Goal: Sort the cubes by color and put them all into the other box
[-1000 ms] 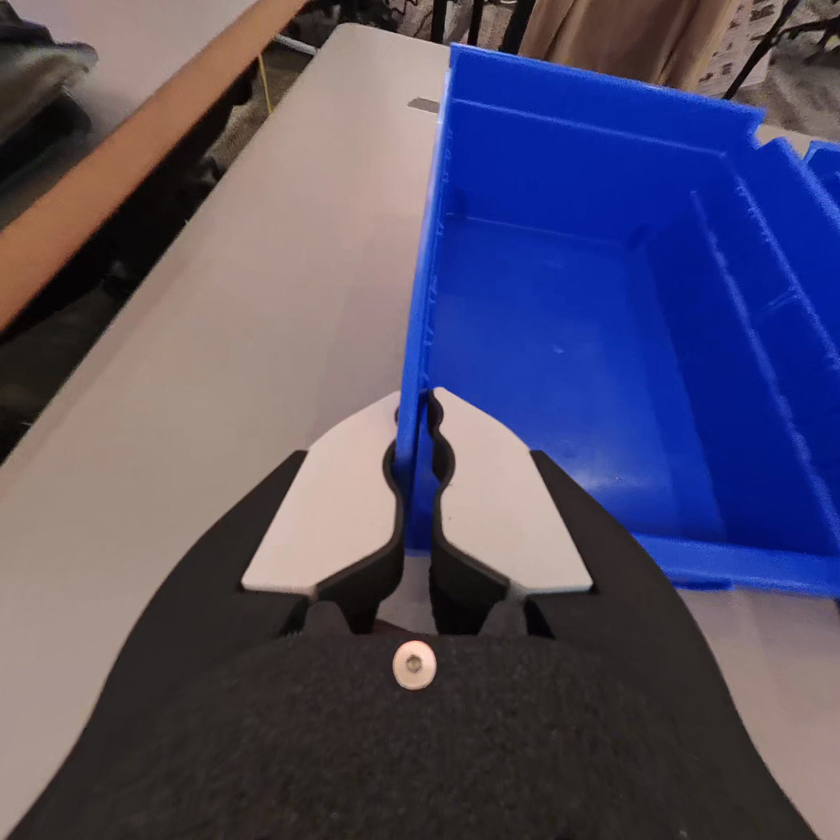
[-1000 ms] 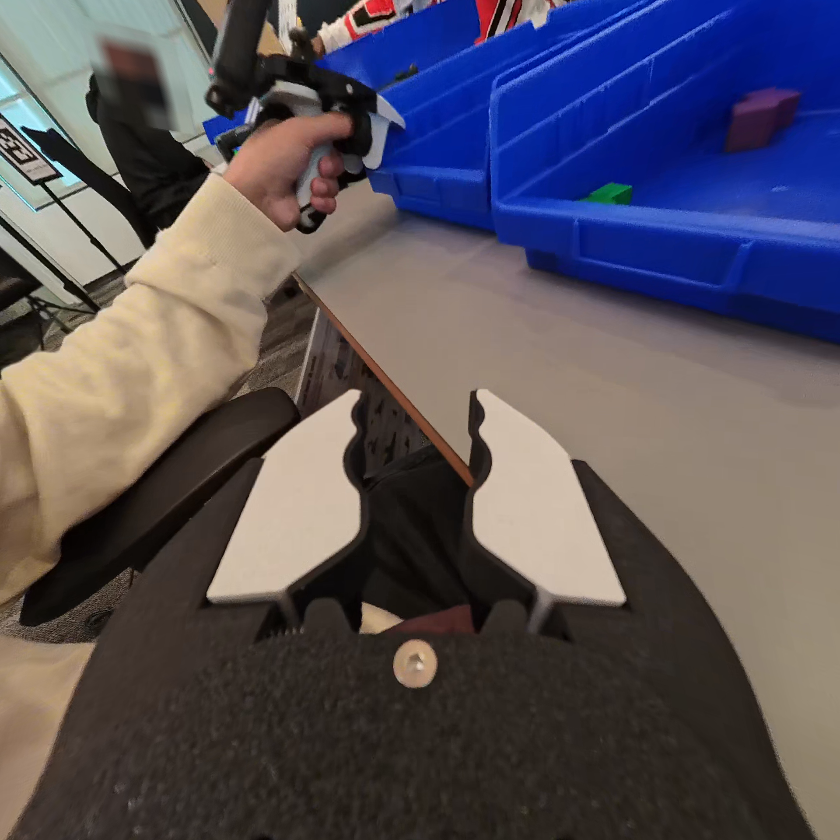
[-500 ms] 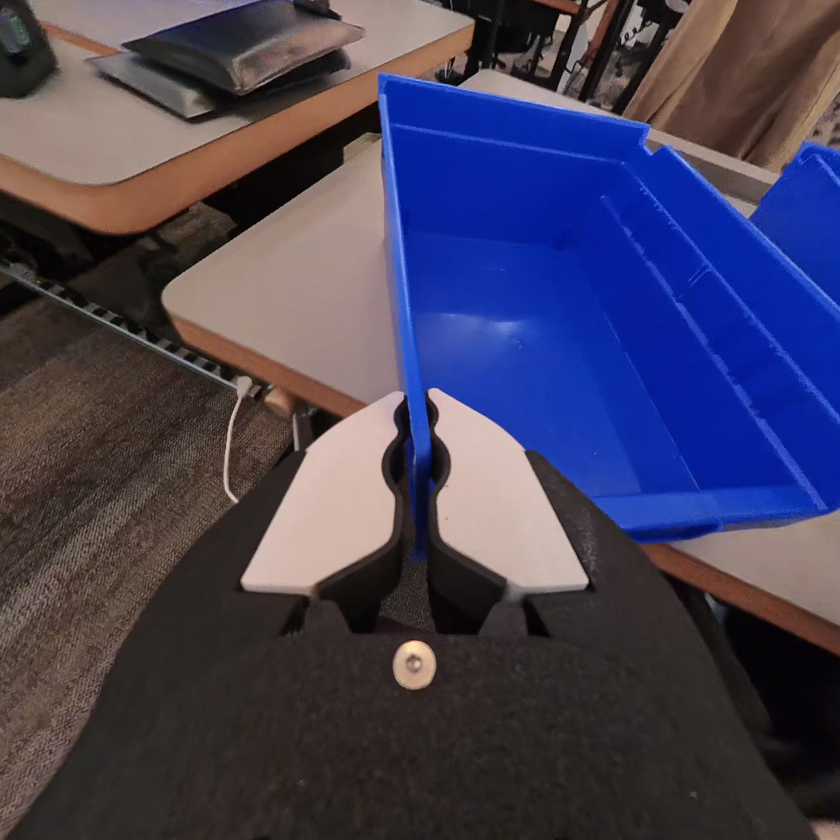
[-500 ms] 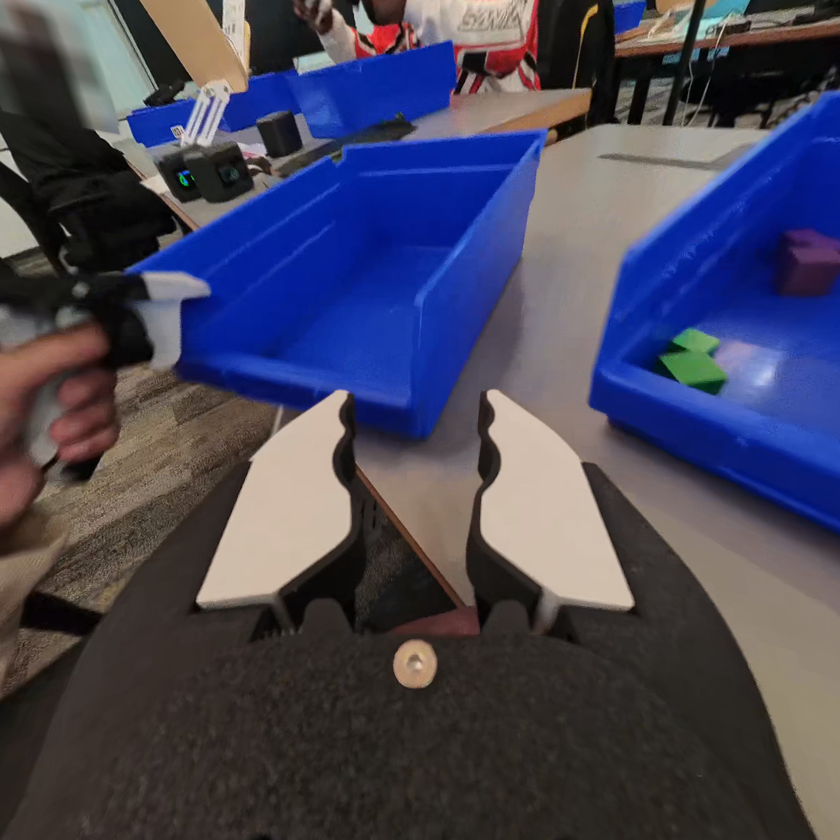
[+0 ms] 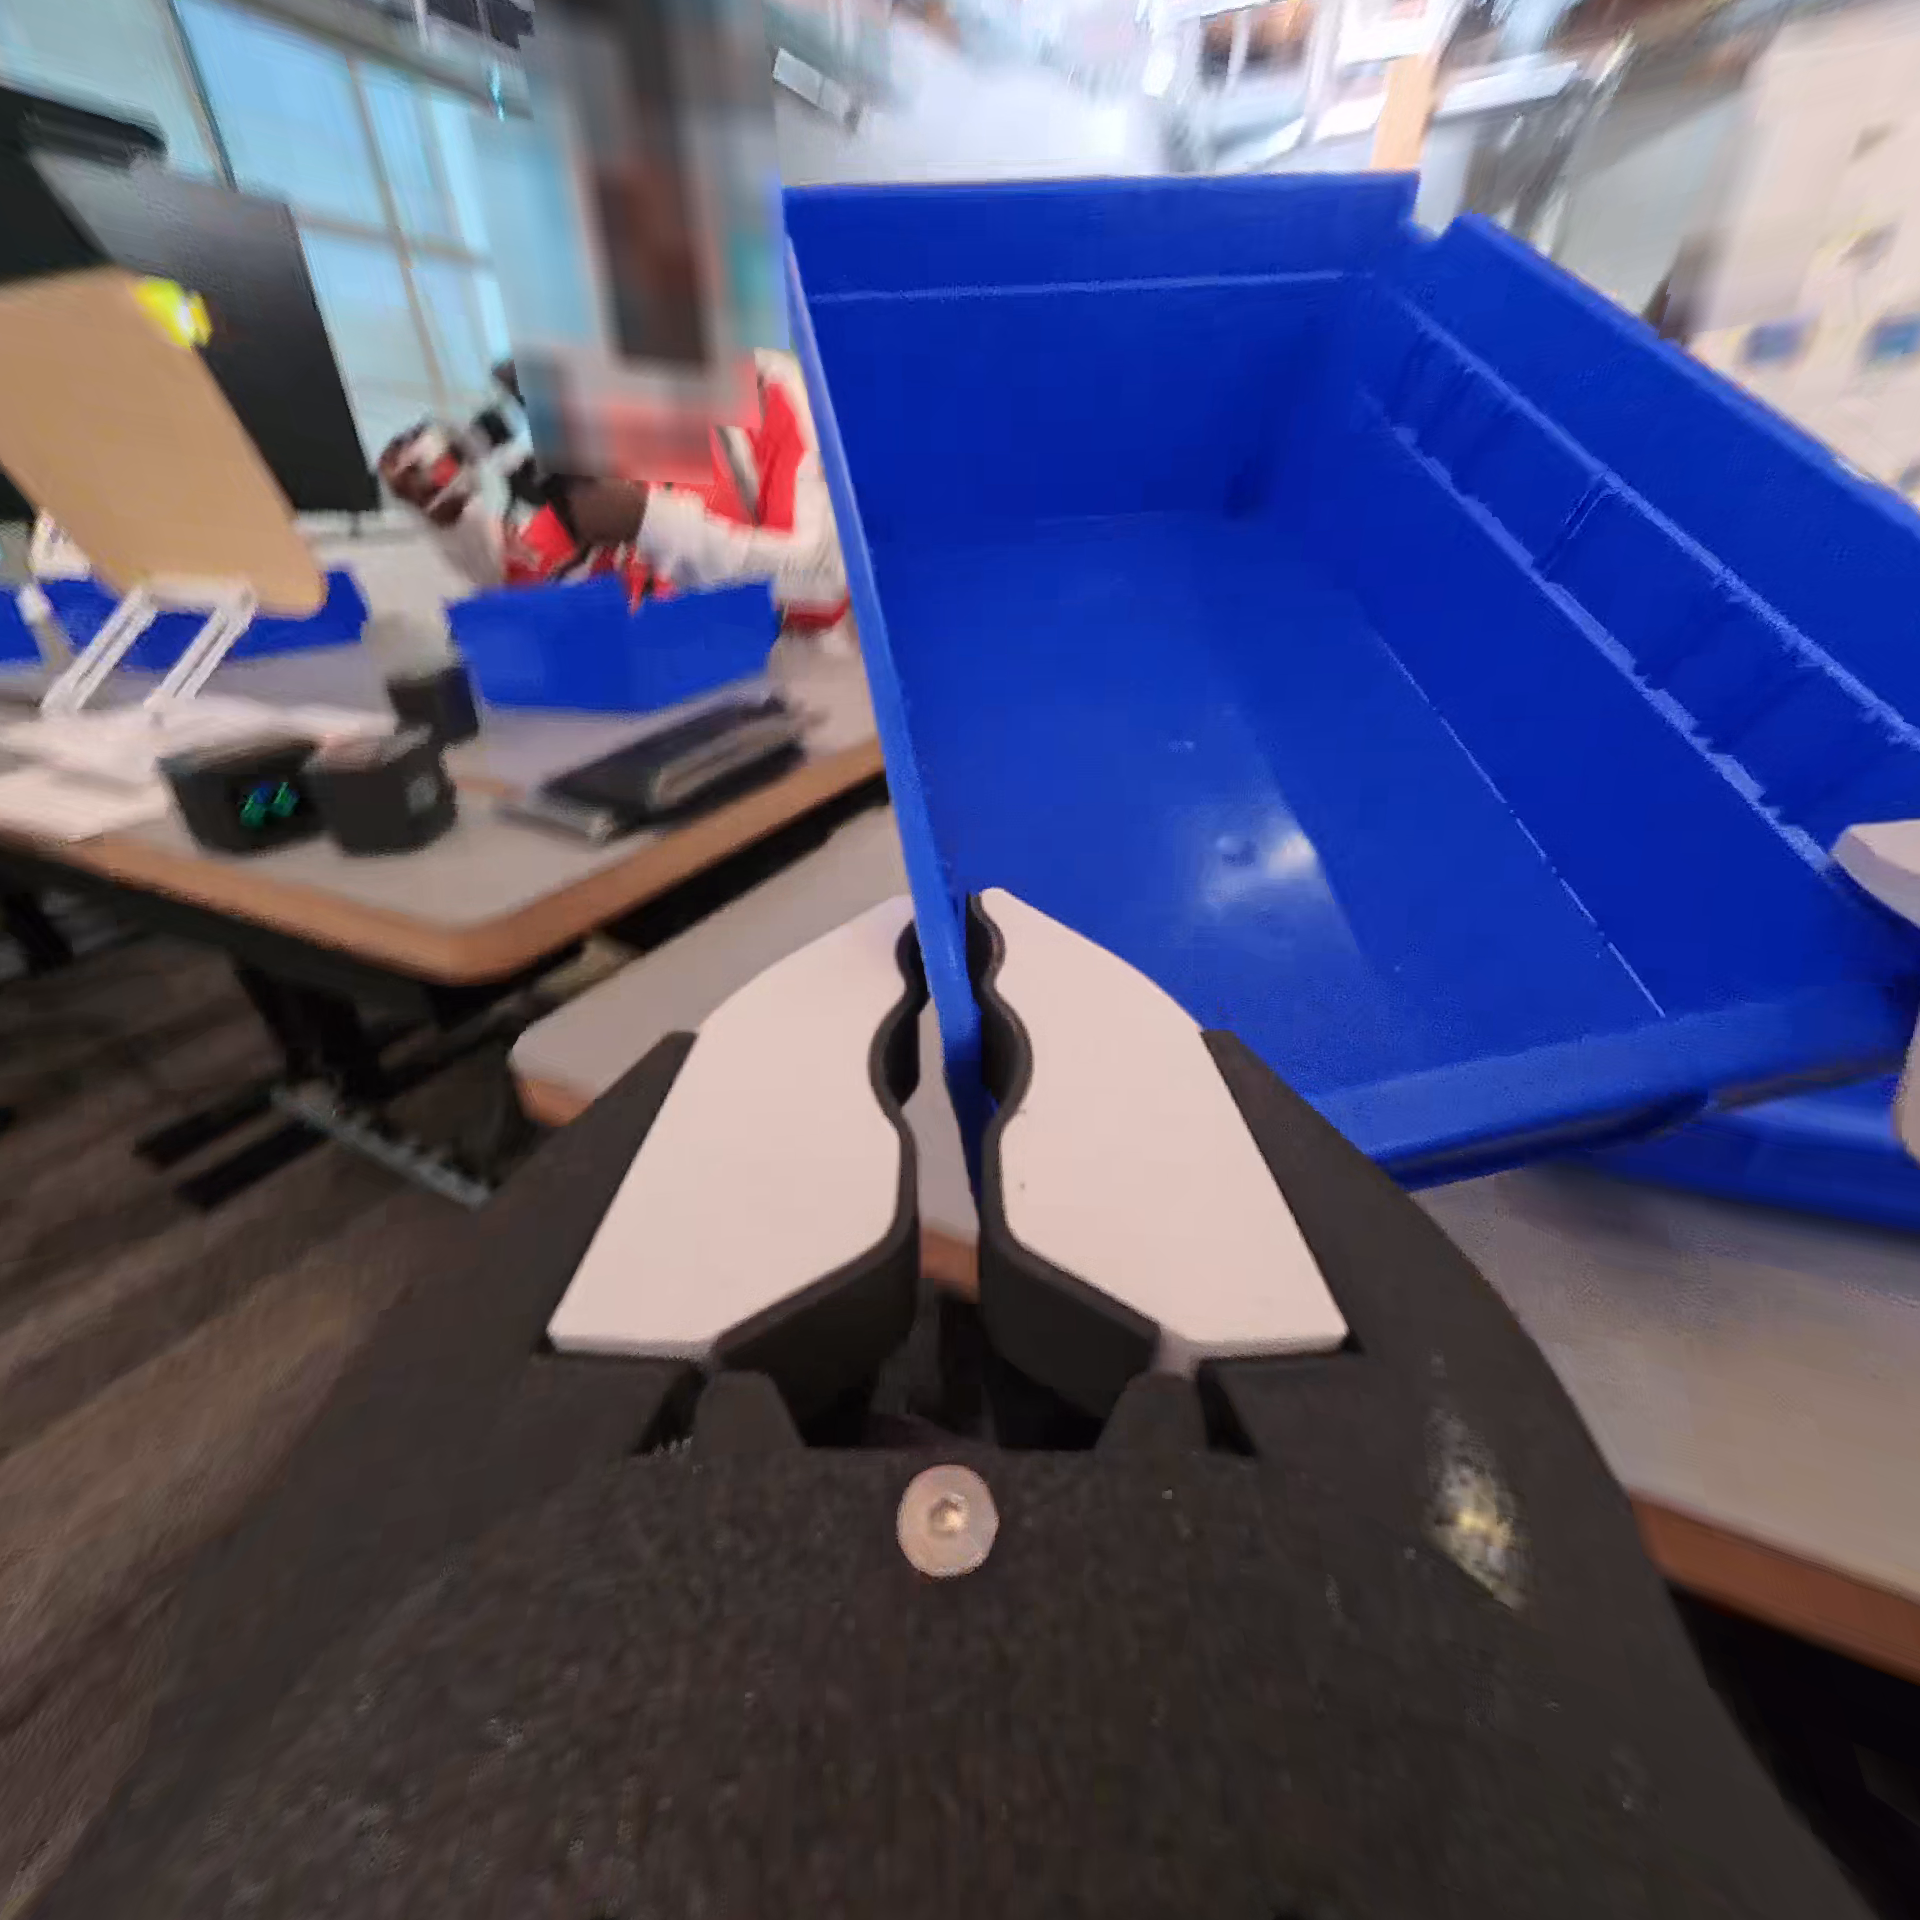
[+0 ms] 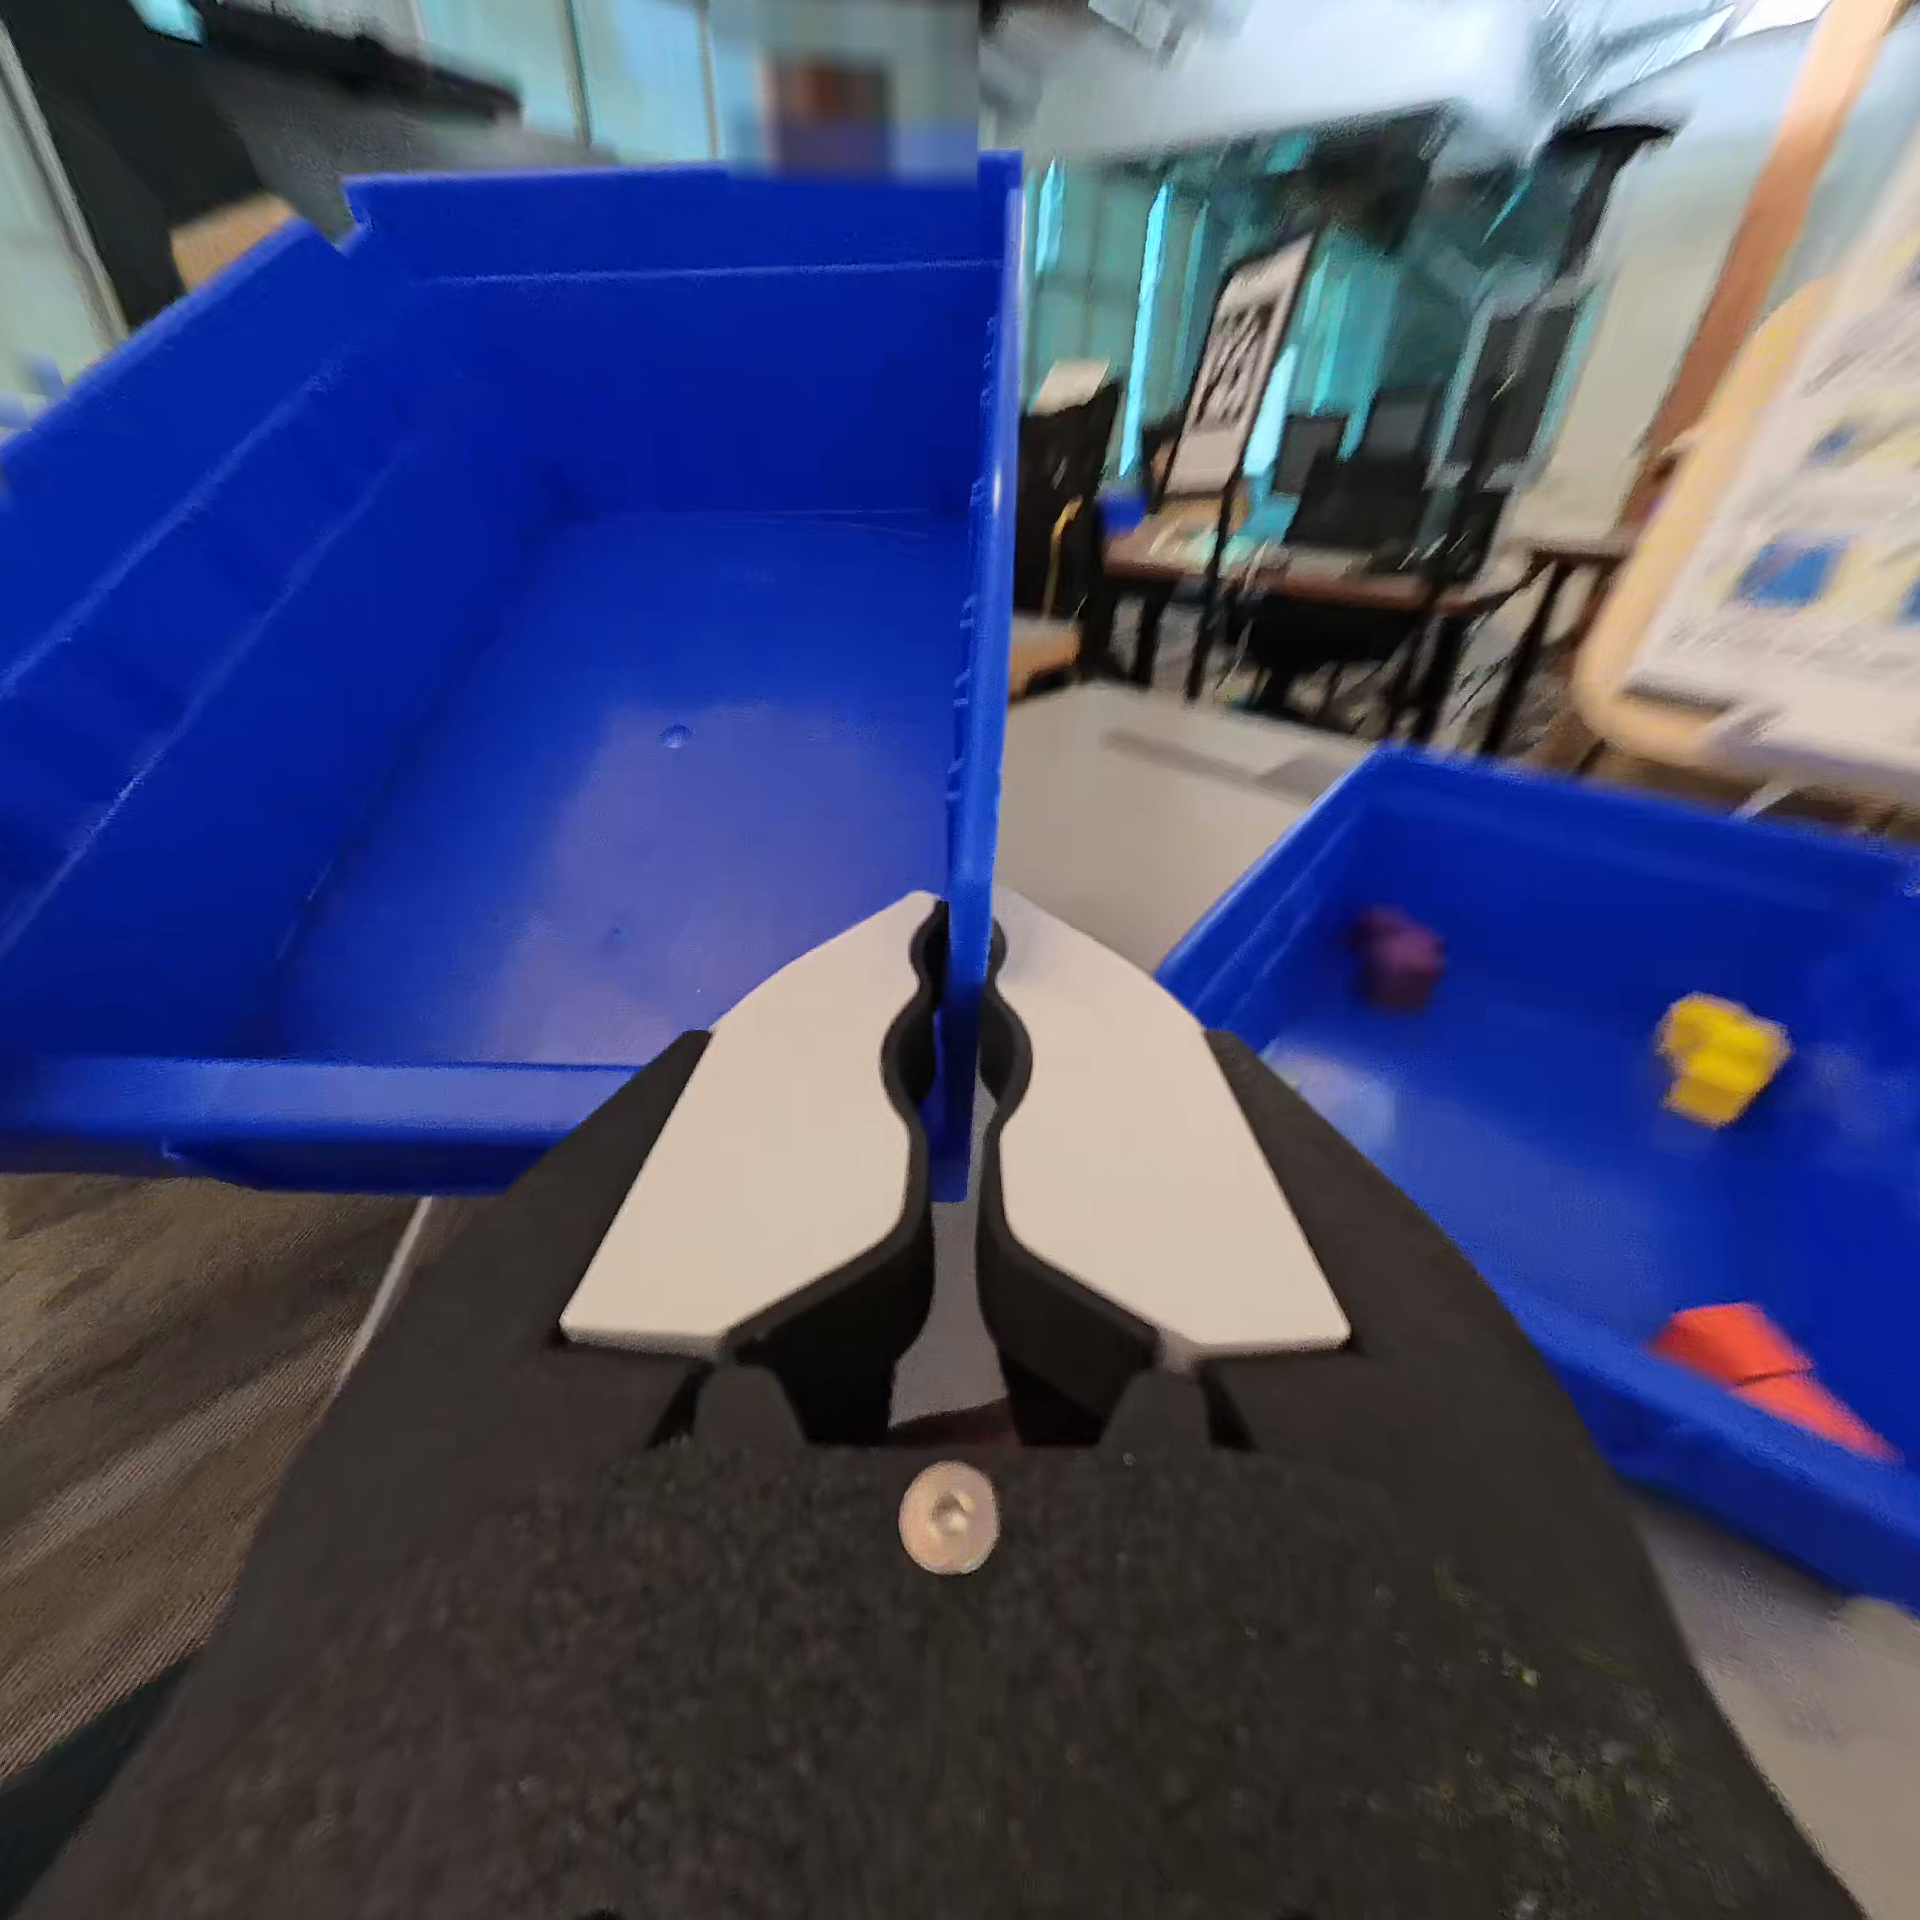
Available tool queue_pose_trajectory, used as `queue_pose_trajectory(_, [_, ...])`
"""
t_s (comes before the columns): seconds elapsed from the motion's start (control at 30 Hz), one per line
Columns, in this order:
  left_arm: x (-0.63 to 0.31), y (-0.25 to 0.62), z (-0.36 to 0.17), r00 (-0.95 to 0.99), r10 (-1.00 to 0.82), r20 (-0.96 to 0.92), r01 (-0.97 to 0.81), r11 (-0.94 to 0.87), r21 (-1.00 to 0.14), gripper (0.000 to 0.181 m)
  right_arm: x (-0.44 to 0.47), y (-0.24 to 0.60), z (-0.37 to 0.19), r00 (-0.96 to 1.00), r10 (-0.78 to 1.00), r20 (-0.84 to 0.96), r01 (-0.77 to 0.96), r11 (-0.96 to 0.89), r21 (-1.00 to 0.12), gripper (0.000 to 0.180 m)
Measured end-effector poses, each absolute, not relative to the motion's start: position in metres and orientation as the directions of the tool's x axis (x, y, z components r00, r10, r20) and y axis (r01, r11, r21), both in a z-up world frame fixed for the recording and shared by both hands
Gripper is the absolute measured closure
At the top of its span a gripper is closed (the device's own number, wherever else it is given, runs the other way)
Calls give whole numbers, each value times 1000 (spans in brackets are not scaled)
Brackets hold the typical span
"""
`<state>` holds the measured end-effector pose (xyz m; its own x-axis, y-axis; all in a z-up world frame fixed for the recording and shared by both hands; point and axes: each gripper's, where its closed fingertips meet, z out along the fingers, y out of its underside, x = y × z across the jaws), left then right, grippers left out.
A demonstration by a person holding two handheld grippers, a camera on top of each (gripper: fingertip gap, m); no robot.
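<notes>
Two grippers clamp the empty blue box [image 5: 1299, 727], lifted off the grey table [image 5: 1662, 1351].

We see the left gripper [image 5: 951, 925] nearly closed on its left wall, the right gripper [image 6: 961, 925] likewise on its right wall. Beside it, a second blue box [image 6: 1299, 914] holds purple [image 6: 1397, 956], yellow [image 6: 1720, 1055] and red cubes [image 6: 1735, 1345].

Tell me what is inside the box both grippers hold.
Nothing: the held box shows only bare blue floor in both views. The fingers cover the near corners. The cubes lie in the other box.
</notes>
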<state>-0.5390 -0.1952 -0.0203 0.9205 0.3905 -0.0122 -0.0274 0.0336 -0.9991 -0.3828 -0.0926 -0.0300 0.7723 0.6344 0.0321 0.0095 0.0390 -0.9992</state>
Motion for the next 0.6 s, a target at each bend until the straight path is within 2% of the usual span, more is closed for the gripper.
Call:
queue_pose_trajectory(0.17, [-458, -156, 82, 979, 202, -24, -79, 268, -960, 176, -287, -88, 70, 881, 471, 41, -99, 268, -958, 176])
queue_pose_trajectory(0.33, [-336, -107, 161, 996, -2, -84, -77, 385, -920, 177, -156, -81, 142, 968, 251, 7, -101, 416, -904, 177])
queue_pose_trajectory(0.47, [-228, -59, 169, 983, -165, -77, -18, 336, -942, 176, -45, -67, 155, 997, 80, -5, -36, 386, -922, 177])
queue_pose_trajectory(0.6, [-119, -16, 127, 951, -308, -43, 18, 190, -982, 177, 62, -51, 125, 998, -61, -24, -8, 245, -969, 177])
